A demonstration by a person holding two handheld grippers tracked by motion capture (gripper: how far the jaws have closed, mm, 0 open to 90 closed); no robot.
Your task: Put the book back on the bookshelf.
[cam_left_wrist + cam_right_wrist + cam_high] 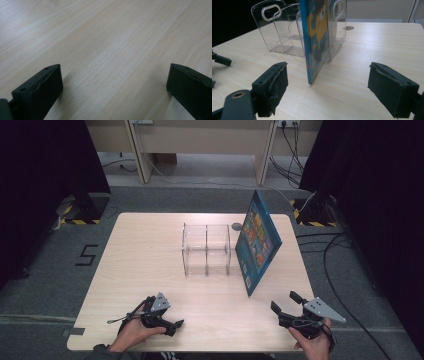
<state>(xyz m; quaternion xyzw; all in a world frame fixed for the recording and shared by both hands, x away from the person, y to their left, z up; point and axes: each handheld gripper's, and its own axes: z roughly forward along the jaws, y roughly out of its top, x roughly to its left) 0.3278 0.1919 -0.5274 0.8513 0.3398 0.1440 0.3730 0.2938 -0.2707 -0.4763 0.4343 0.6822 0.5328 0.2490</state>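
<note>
Because it stands on its lower edge, leaning against the right end of the clear organiser (206, 249) at centre frame, the blue picture book (257, 241) looks thin, stiff and fairly light, with a glossy cover that may slip. A hold across the near edge or spine seems safest. At lower right the right gripper (328, 86) is spread and empty, facing it; at lower left the left gripper (113, 86) also gapes over bare table (150, 245).

bare table (150, 265) is left open up to the clear organizer (206, 250); its right side is blocked by the leaning book (257, 242).
</note>
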